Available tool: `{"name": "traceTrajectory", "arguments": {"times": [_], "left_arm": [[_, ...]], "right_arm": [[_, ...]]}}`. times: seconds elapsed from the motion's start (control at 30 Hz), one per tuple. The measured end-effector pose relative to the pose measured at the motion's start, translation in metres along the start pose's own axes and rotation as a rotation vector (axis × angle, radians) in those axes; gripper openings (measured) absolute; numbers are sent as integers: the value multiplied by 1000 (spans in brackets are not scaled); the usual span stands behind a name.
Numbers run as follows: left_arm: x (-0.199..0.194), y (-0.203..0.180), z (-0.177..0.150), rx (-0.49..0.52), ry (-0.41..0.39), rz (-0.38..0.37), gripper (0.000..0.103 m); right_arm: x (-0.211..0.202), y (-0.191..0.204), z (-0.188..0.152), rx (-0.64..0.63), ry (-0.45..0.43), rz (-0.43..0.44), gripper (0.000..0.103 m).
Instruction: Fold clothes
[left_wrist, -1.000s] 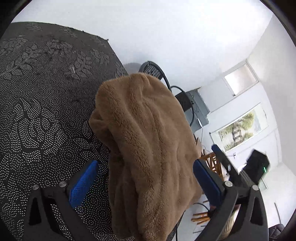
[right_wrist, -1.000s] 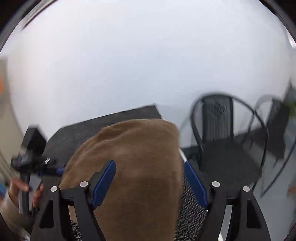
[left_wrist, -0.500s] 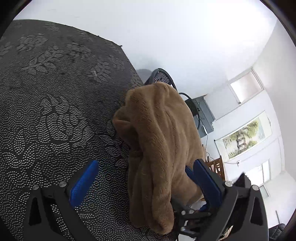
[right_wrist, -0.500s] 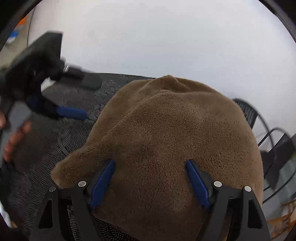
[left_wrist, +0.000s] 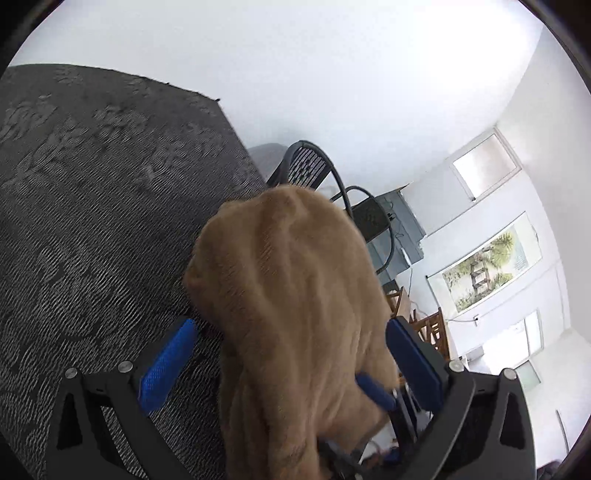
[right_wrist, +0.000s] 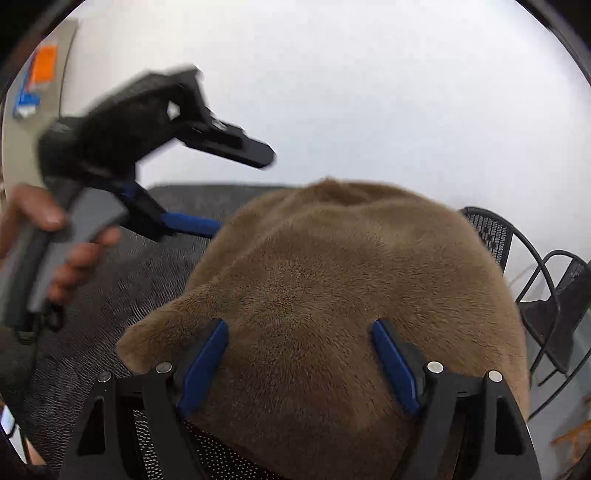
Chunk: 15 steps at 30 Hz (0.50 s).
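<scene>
The brown fleece garment (right_wrist: 332, 295) lies bunched at the right edge of the dark patterned bench (left_wrist: 92, 203). Right gripper (right_wrist: 299, 336) fingers stand wide, garment between them; left gripper (left_wrist: 291, 332) fingers likewise open, gripping nothing

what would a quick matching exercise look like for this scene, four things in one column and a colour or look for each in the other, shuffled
Things:
1. fleece garment
2. table cover
3. pads of the left hand-held gripper
4. chair behind the table

Looks:
A. black metal mesh
B. bright blue
C. tan and fuzzy
D. dark grey with a flower pattern

Pairs: 1-C, 2-D, 3-B, 4-A
</scene>
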<state>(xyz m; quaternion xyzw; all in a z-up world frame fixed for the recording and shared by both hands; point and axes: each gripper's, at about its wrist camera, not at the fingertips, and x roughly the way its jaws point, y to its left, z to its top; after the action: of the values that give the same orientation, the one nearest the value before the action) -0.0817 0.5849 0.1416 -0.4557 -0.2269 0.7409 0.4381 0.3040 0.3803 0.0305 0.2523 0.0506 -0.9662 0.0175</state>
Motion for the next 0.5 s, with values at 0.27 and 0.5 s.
{"name": "traceTrajectory", "arguments": {"times": [0.27,0.5], "left_arm": [[58,-5,27,22,52,111,103],[88,35,19,-58,163,113,103]], "right_arm": [[-30,-28,-9,-22,-47,-116,85],[-24,-44,-12,99,44,-32,87]]}}
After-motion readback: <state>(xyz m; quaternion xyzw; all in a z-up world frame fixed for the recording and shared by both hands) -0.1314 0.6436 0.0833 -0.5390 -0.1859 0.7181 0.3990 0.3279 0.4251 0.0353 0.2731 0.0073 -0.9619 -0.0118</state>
